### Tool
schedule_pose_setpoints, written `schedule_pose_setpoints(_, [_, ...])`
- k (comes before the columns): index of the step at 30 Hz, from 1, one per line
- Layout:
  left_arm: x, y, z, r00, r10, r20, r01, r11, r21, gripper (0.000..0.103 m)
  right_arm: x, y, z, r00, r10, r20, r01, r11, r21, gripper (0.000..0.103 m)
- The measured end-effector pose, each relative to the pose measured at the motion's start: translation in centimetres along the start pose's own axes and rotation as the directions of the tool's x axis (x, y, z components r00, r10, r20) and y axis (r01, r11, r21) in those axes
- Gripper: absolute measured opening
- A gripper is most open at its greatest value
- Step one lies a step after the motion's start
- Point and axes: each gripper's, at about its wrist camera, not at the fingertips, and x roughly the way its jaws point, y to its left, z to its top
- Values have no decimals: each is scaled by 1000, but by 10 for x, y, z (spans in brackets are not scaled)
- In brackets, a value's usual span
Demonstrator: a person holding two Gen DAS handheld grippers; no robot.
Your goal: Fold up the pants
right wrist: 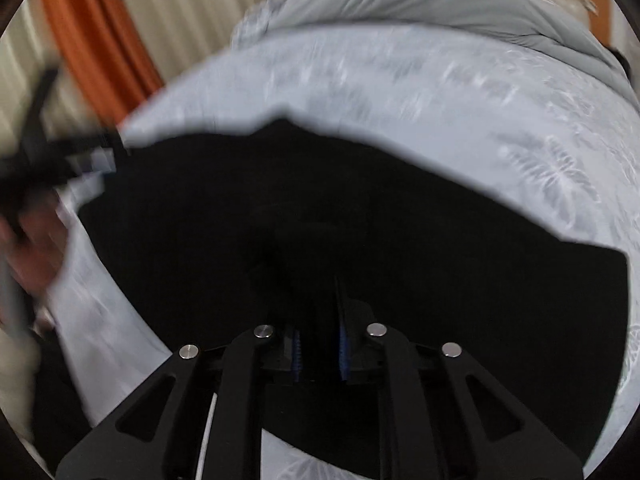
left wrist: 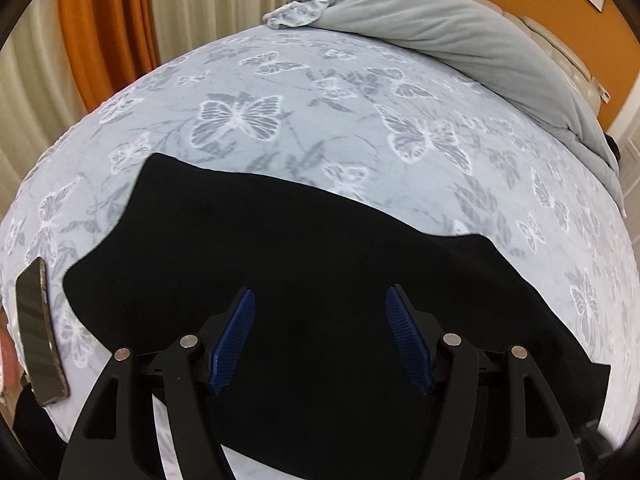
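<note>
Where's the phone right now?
Left wrist view, far left edge: the phone lies on the butterfly bedsheet, just left of the black pants.

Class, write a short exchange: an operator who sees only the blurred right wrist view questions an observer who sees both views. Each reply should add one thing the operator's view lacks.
Operator: My picture is smeared. Is the left gripper holding the pants?
Observer: No. The left gripper is open over the black pants, with nothing pinched between its pads.
Operator: Is anything else lying on the bed near it?
Observer: Yes. What looks like a dark phone lies on the butterfly sheet, left of the pants and just clear of them.
</note>
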Motion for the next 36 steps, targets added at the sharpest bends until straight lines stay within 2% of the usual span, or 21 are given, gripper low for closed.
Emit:
schedule_pose_setpoints(1, [0,4,1,1000,-2,-1,2,1000,-3,67,0,5,-3,999,-22,24,23,999,-34,22])
schedule_pose_setpoints(2, [-1,11,3,1000,-4,-4,4,1000,-11,67,-2,7,-4,999,-18,29,20,998,-53,35])
schedule_pose_setpoints(5, [0,26,6,999,-24,-25,24,999,-28,71,-12,8,-2,998,45,38,-43,998,-48,65])
schedule_pose_setpoints(7, [2,34,5,998,-31,-45,29,999,-37,71,-14,14,-2,998,33,55,-30,998,-54,64])
schedule_pose_setpoints(9, [4,42,2,997,-37,-65,34,998,-47,71,-5,23,-3,999,6,39,-3,996,-93,47])
schedule_pose_setpoints(11, [7,50,0,995,-48,-88,43,997,-57,71,4,32,1,998,-48,51,54,991,-126,14])
schedule_pose_setpoints(13, [7,55,-3,994,-57,-97,50,996,-70,71,-1,43,8,994,-68,87,78,990,-121,14])
schedule_pose_setpoints(17, [4,73,-3,990,-94,-106,83,991,-110,71,-15,57,25,987,-30,156,48,993,-112,14])
schedule_pose_setpoints(19, [2,87,-1,985,-134,-106,117,982,-149,72,8,62,27,996,-24,84,35,990,-135,24])
schedule_pose_setpoints(20, [1,95,0,983,-153,-105,133,975,-175,73,22,59,23,999,-32,27,35,991,-128,25])
schedule_pose_setpoints(23, [-1,134,2,968,-236,-88,197,927,-321,77,13,52,20,999,9,40,-5,996,-89,33])
schedule_pose_setpoints(24, [0,148,1,960,-268,-80,219,899,-380,77,2,48,24,999,21,41,-18,997,-78,37])
schedule_pose_setpoints(25, [0,162,1,954,-290,-71,233,873,-429,77,-13,41,26,997,18,72,-13,998,-61,53])
schedule_pose_setpoints(27, [5,189,-1,938,-343,-50,270,812,-517,77,-43,23,22,988,-16,152,17,1000,-8,76])
schedule_pose_setpoints(28, [8,196,-1,931,-363,-47,282,792,-541,77,-55,10,21,982,-43,184,38,999,31,79])
schedule_pose_setpoints(29, [11,205,-4,918,-396,-36,303,756,-579,77,-61,0,20,979,-56,195,45,997,62,79])
schedule_pose_setpoints(31, [4,215,-9,912,-410,19,329,702,-632,76,-73,-32,20,978,-74,194,42,985,165,79])
schedule_pose_setpoints(32, [-12,218,-11,922,-382,59,331,703,-629,76,-76,-46,18,978,-81,192,38,975,218,79])
schedule_pose_setpoints(33, [-24,218,-8,929,-359,88,337,724,-602,77,-79,-60,17,979,-76,190,20,960,279,79])
schedule_pose_setpoints(34, [-32,218,-6,932,-344,109,342,745,-572,83,-80,-72,16,980,-71,188,7,947,323,79])
schedule_pose_setpoints(36, [-32,216,0,955,-285,83,286,804,-521,90,-78,-86,17,981,-71,181,-1,929,369,79])
